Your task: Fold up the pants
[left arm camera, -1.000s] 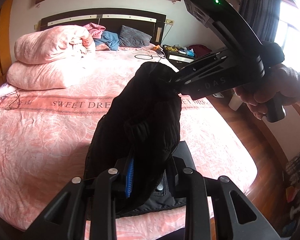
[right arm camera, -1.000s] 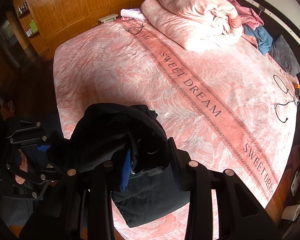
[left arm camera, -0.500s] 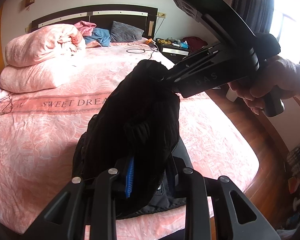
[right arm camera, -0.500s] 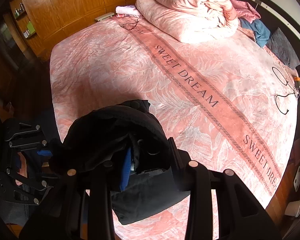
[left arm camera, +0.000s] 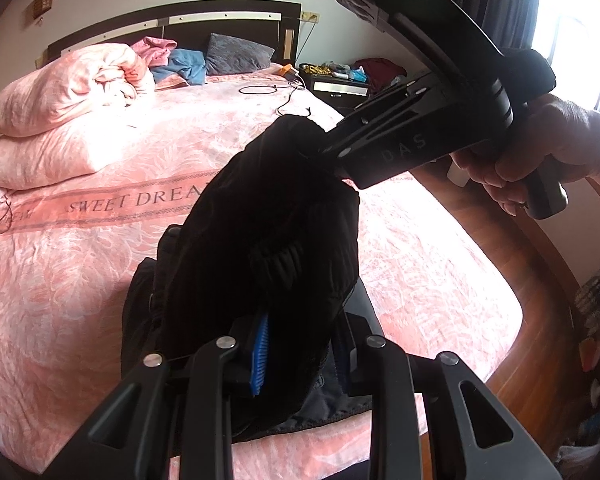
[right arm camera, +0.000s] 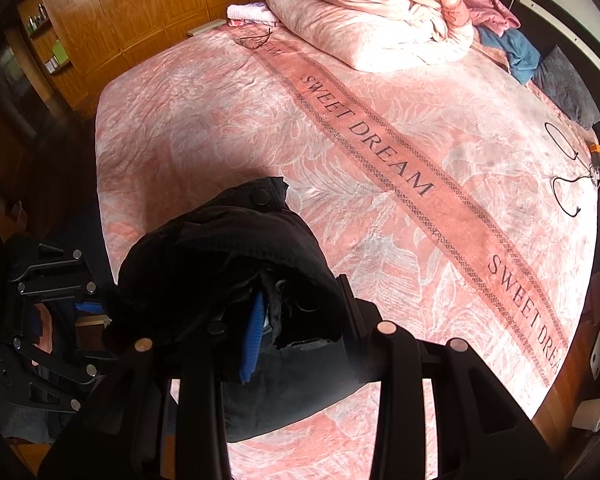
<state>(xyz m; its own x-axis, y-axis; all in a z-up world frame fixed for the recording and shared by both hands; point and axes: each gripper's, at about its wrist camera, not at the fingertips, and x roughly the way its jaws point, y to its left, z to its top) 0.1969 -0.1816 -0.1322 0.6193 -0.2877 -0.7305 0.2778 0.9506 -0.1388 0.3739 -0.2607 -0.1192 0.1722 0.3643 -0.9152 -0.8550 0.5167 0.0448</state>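
Pants [left arm camera: 268,240] hang bunched above the bed's [left arm camera: 60,288] near edge, pinched by both the left gripper [left arm camera: 300,356] and right gripper [right arm camera: 296,340], jaws closed on cloth. Folding looks barely begun; spreading flat and every fold remain. Beyond, no containers show, only a duvet [left arm camera: 68,92].

Pants [left arm camera: 268,240]: matt black cloth, ribbed in places. Bedspread [right arm camera: 228,120]: soft pink cloth, textured leaf weave. Wardrobe [right arm camera: 120,8]: glossy varnished wood; left gripper [left arm camera: 300,356]: matt black plastic.
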